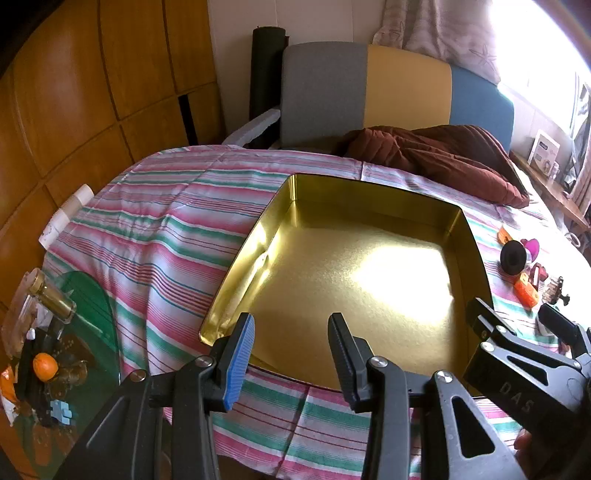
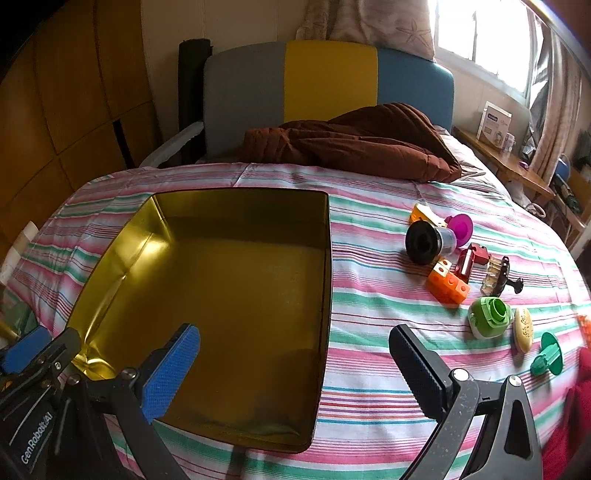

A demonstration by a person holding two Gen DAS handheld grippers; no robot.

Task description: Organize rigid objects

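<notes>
A bed (image 2: 369,369) under a pink, green and white striped sheet is carrying an open gold tin tray (image 2: 328,258) lying toward its left side. Small plastic pieces (image 2: 448,286) are lying scattered near its right edge, well apart from the tray, and a brown quilt (image 2: 369,147) is lying bunched along its far edge.

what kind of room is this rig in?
Most likely a bedroom at home. The gold tin tray and small toys sit on a striped bedsheet, with a padded grey, yellow and blue headboard and a rumpled brown quilt behind, plus a curtained window.
</notes>
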